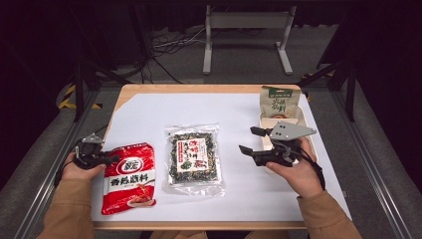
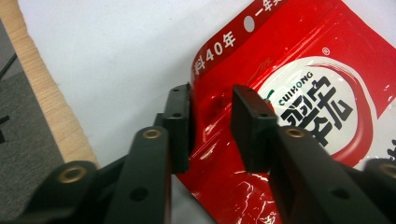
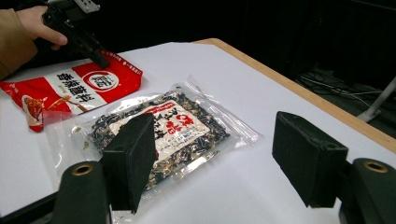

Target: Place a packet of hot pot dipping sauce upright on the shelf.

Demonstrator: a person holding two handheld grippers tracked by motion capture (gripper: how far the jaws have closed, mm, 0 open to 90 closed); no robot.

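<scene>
**Operator:** Dark surroundings aside, what is your work surface?

**Manual:** You work on a wooden table [image 1: 130, 90] covered by a white sheet [image 1: 234, 109]. Three flat packets lie on it.

**Operator:** Describe the packet at my left.

**Manual:** Your red sauce packet [image 1: 128, 178] lies flat near the left front corner. It is glossy red with a white band across the middle, black characters, a round logo near its top edge and a punched hang hole. In the left gripper view the film is creased between the jaws.

**Operator:** State of my left gripper?

**Manual:** Your left gripper [image 2: 212, 116] has its jaws nearly closed, pinching the top left corner of the red sauce packet. Your left hand [image 1: 74, 169] holds it at the table's left edge.

**Operator:** And the right?

**Manual:** Your right gripper [image 1: 251, 140] is held above the sheet with jaws spread wide, holding nothing. It points toward the clear packet of dark dried pieces [image 1: 193, 155] at centre, which carries a red and white label. A green and white pouch [image 1: 278, 103] lies at the far right edge.
</scene>
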